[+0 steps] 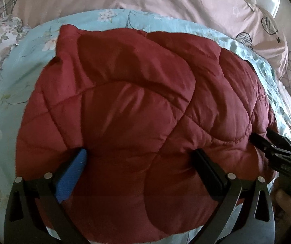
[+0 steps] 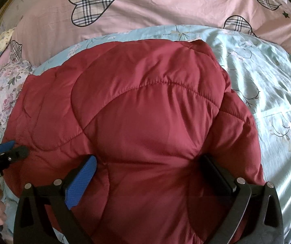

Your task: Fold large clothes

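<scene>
Red jacket (image 1: 125, 105) bottom edge cropped

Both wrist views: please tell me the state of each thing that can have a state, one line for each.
red padded jacket: folded into a puffy bundle, lying on the light blue sheet.
left gripper: open, fingers wide apart, jacket bulging between them.
right gripper: open, fingers wide apart, jacket bulging between them.
light blue sheet: spread out, wrinkled, under the jacket.
pink heart-print bedding: spread behind, lightly creased.
</scene>
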A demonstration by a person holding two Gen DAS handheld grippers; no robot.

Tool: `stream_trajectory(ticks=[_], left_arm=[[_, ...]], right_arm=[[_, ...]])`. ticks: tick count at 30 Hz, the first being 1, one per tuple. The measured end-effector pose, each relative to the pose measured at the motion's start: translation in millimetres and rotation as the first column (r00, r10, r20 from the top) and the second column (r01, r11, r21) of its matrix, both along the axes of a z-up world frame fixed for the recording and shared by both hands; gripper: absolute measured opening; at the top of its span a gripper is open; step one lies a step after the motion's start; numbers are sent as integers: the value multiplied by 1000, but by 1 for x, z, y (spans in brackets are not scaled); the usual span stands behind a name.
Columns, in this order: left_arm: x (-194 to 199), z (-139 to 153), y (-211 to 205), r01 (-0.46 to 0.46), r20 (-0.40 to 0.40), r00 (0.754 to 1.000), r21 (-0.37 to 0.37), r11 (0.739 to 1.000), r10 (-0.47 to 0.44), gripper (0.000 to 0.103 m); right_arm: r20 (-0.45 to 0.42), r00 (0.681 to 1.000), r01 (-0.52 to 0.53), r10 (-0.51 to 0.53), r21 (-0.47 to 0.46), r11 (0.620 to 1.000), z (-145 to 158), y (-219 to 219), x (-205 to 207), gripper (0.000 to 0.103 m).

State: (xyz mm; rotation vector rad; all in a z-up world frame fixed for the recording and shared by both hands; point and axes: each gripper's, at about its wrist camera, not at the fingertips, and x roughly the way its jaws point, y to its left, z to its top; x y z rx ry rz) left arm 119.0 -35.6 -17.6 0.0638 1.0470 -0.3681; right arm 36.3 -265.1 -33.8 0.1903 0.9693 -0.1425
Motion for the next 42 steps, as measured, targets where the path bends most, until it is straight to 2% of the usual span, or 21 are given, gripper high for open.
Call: stream_trajectory(ticks=[5,9,12,15,17,19,22,24,28,33,42], left_arm=[[-7,15,18,-53,49,997,16,998,52,103],[0,3,27,-57,32,998,35,998,55,103],[5,-7,25,-59,28,998,50,997,58,103],[7,-9,23,-64,31,998,55,996,63,103],[7,-9,25,-65,32,998,50,997,63,103],[6,-10,25,-64,34,997,49,997,63,103],[5,-9,26,-66,36,997,50,997,64,103],[2,-1,28,-74,42,996,32,997,72,103],[-2,19,31,-47,71,996,-39,998,50,103],[24,1,19,-58,25,998,5,998,58,103],[44,-11,14,-76,18,997,21,997,75,103]], right_arm=[[1,1000,0,0,4,1000,0,-1,0,103],[-3,1000,2,-2,1,1000,2,1,-1,103],[4,1000,4,-4,-16,1000,15,6,-6,101],[62,998,-4,5,-26,1000,37,12,-20,97],[112,993,-33,39,-57,998,52,23,-28,97],[116,989,-79,87,-75,994,58,34,-28,97],[64,988,-137,140,-43,990,47,42,-15,97],[23,991,-133,135,-51,990,37,40,-6,97],[0,995,-101,101,-20,995,25,26,6,99],[-14,998,-69,69,-6,998,16,11,19,100],[0,999,-40,40,14,999,5,-1,28,100]])
